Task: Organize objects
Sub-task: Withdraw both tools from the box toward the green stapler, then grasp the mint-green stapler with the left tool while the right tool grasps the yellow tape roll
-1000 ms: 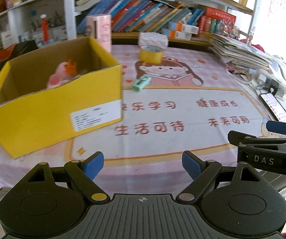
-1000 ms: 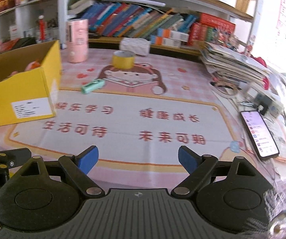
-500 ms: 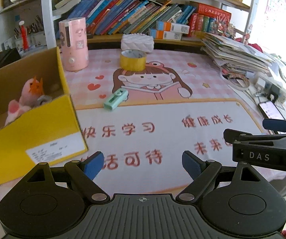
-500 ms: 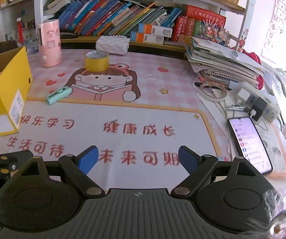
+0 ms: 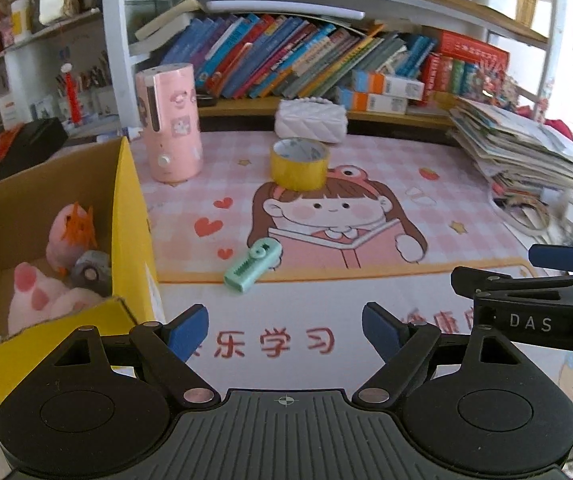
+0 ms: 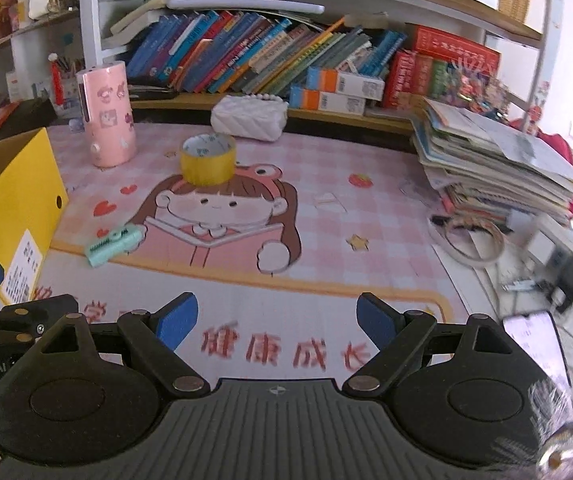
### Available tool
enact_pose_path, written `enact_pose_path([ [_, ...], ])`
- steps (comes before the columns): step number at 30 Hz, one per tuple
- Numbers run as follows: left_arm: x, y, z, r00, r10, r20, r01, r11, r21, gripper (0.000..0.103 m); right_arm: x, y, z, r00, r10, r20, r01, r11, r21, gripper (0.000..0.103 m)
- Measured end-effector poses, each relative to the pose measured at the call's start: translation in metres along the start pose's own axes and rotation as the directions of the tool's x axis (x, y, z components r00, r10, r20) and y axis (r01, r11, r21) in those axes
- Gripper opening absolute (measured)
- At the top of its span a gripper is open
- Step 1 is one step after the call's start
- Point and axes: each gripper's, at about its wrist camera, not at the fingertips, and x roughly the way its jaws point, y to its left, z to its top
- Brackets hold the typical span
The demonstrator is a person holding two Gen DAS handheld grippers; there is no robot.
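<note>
Both grippers hover with fingers spread over the worktop (image 5: 466,184), nothing between them.

The yellow box (image 5: 134,240) stands at the left; the left wrist view looks down into it, where a pink plush toy (image 5: 42,296) and a small grey thing lie, while the right wrist view shows only its outer wall and label. The yellow tape roll (image 6: 207,159) sits upright far beyond the fingers, near the white pouch (image 6: 250,116) by the shelf. The mint-green stapler-like gadget (image 5: 253,265) lies flat on the mat, ahead of the left gripper (image 5: 285,330) and left of the right gripper (image 6: 277,320), apart from both. Only the right wrist view shows the phone (image 6: 534,350) at the right edge. Left fingers (image 5: 188,332) are easing inward; right ones (image 6: 374,320) stand wide.
</note>
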Motion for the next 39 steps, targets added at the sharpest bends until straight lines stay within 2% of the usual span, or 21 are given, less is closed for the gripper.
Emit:
enact_pose_path([
  [1, 0.003, -0.001, 0.002, 1.0, 0.004, -0.002, -0.004, 1.0, -0.001, 0.085, 0.004, -0.001, 0.003, 1.0, 0.011, 0.001, -0.011, 1.0, -0.003, 0.085],
  [4, 0.012, -0.005, 0.005, 1.0, 0.021, -0.009, -0.021, 1.0, 0.003, 0.075, 0.015, -0.004, 0.01, 0.999, 0.043, 0.004, -0.043, 0.999, -0.016, 0.084],
  [6, 0.018, -0.008, 0.007, 0.999, 0.037, -0.013, -0.037, 0.999, 0.004, 0.059, 0.022, -0.006, 0.014, 0.998, 0.058, 0.006, -0.058, 0.998, -0.026, 0.084],
  [9, 0.029, -0.009, 0.012, 0.998, 0.056, -0.02, -0.057, 0.998, -0.007, 0.046, 0.032, -0.009, 0.021, 0.997, 0.077, 0.009, -0.076, 0.996, -0.036, 0.08],
  [13, 0.046, -0.011, 0.021, 0.995, 0.101, -0.012, -0.101, 0.995, -0.017, 0.046, 0.045, -0.012, 0.032, 0.995, 0.094, 0.014, -0.093, 0.995, -0.035, 0.079],
  [20, 0.087, -0.003, 0.037, 0.986, 0.157, -0.056, -0.161, 0.983, -0.087, 0.049, 0.067, -0.014, 0.049, 0.993, 0.118, 0.022, -0.117, 0.992, -0.046, 0.079],
  [22, 0.098, -0.001, 0.041, 0.98, 0.178, -0.084, -0.187, 0.975, -0.12, 0.059, 0.073, -0.013, 0.054, 0.992, 0.125, 0.023, -0.124, 0.991, -0.051, 0.079],
  [23, 0.103, 0.0, 0.041, 0.976, 0.195, -0.096, -0.207, 0.969, -0.137, 0.07, 0.075, -0.013, 0.056, 0.991, 0.128, 0.024, -0.127, 0.99, -0.054, 0.079],
  [24, 0.107, -0.001, 0.041, 0.973, 0.207, -0.102, -0.221, 0.964, -0.147, 0.075, 0.078, -0.012, 0.058, 0.991, 0.131, 0.025, -0.13, 0.99, -0.055, 0.079],
  [33, 0.135, -0.001, 0.038, 0.967, 0.211, -0.141, -0.229, 0.965, -0.129, 0.073, 0.097, -0.013, 0.067, 0.989, 0.144, 0.012, -0.143, 0.987, -0.072, 0.079],
  [34, 0.137, 0.0, 0.037, 0.968, 0.207, -0.139, -0.226, 0.965, -0.133, 0.071, 0.098, -0.013, 0.067, 0.989, 0.144, 0.009, -0.143, 0.987, -0.073, 0.079],
  [35, 0.137, 0.002, 0.037, 0.973, 0.189, -0.13, -0.207, 0.968, -0.14, 0.062, 0.1, -0.013, 0.067, 0.989, 0.146, 0.007, -0.145, 0.987, -0.074, 0.079],
  [36, 0.136, 0.002, 0.038, 0.976, 0.18, -0.124, -0.196, 0.972, -0.133, 0.047, 0.102, -0.013, 0.067, 0.989, 0.147, 0.006, -0.147, 0.986, -0.075, 0.079],
  [37, 0.135, 0.001, 0.039, 0.98, 0.164, -0.115, -0.177, 0.978, -0.112, 0.038, 0.103, -0.013, 0.067, 0.989, 0.15, 0.004, -0.149, 0.986, -0.075, 0.079],
  [38, 0.134, -0.001, 0.039, 0.983, 0.147, -0.11, -0.157, 0.984, -0.085, 0.024, 0.104, -0.012, 0.067, 0.988, 0.152, 0.004, -0.152, 0.986, -0.076, 0.079],
  [39, 0.134, -0.002, 0.038, 0.984, 0.139, -0.11, -0.147, 0.987, -0.067, 0.023, 0.106, -0.012, 0.067, 0.988, 0.155, 0.003, -0.154, 0.985, -0.076, 0.079],
])
